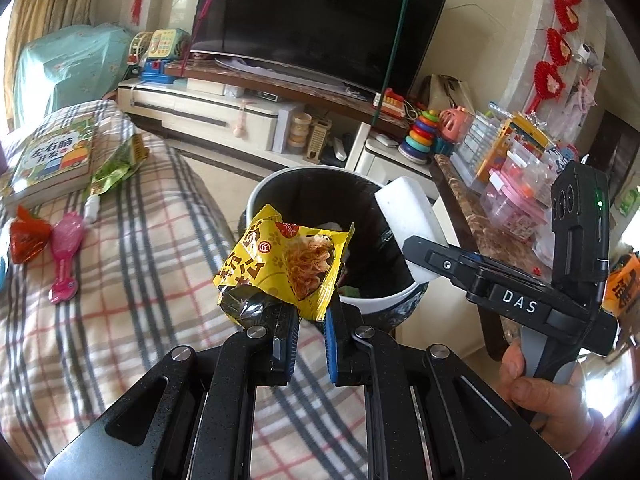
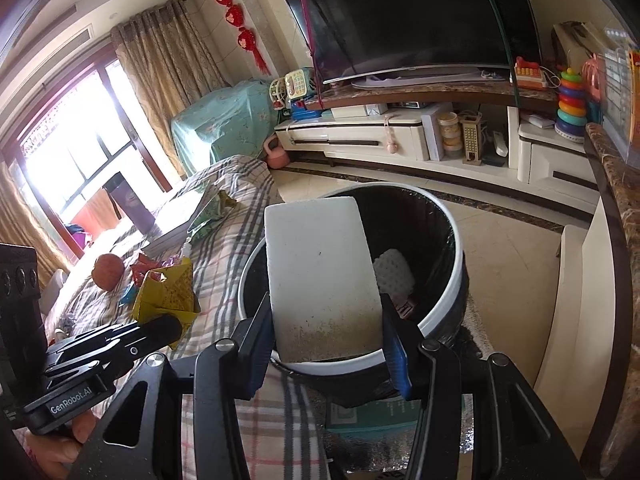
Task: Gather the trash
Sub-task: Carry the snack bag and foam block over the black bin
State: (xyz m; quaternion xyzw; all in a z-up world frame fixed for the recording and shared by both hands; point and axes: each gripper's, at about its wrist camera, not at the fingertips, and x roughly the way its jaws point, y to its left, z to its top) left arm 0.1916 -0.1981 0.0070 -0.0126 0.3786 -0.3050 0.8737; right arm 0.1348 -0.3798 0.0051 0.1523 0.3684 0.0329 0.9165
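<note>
My left gripper (image 1: 310,322) is shut on a crumpled yellow snack wrapper (image 1: 284,264), held just before the near rim of the round trash bin (image 1: 400,298). The bin has a white rim and a black liner. My right gripper (image 2: 326,350) is shut on a white foam block (image 2: 320,280), dirty at its lower end, held over the bin's near rim (image 2: 448,304). In the left wrist view that block (image 1: 408,210) and the right gripper (image 1: 416,252) hang over the bin's right side. White crumpled trash (image 2: 394,276) lies inside the bin. The wrapper (image 2: 166,292) also shows in the right wrist view.
A plaid-covered surface (image 1: 120,280) holds a book (image 1: 52,160), a green wrapper (image 1: 116,164), a red wrapper (image 1: 26,240) and a pink brush (image 1: 66,256). A marble-topped counter (image 1: 480,232) with toys stands right of the bin. A TV cabinet (image 2: 400,136) lies beyond.
</note>
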